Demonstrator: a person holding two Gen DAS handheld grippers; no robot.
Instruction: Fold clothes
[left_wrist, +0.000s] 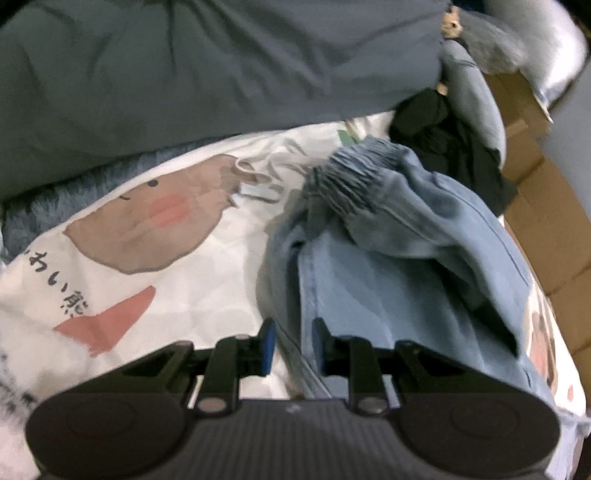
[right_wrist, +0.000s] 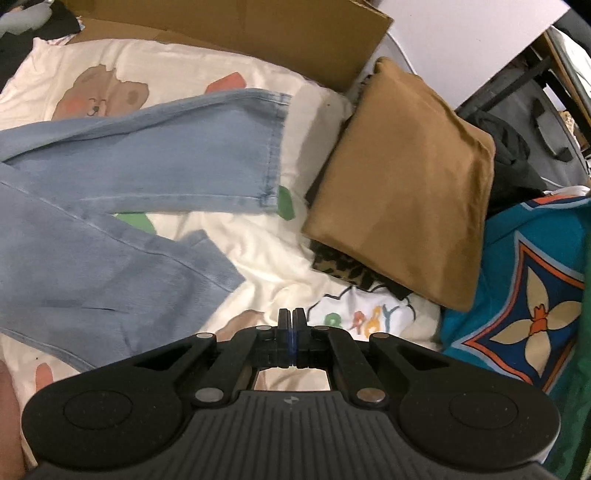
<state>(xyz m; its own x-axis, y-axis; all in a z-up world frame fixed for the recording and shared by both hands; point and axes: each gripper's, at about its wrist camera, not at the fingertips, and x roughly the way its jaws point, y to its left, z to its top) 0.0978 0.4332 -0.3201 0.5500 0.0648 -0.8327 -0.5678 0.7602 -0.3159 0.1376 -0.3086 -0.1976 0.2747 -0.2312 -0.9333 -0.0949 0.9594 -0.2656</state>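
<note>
The left gripper (left_wrist: 293, 341) hangs part-open and empty over the jeans (left_wrist: 388, 258), the right gripper (right_wrist: 291, 325) pinched shut on nothing; next, likely grab the waistband (left_wrist: 351, 177).

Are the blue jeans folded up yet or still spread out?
Spread out. The jeans lie on the bear sheet with both legs apart, hems showing.

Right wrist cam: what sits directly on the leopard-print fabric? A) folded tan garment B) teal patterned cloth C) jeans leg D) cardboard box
A: the folded tan garment lies over the leopard-print fabric, which shows only at its lower edge; the jeans lie apart to the left.
</note>
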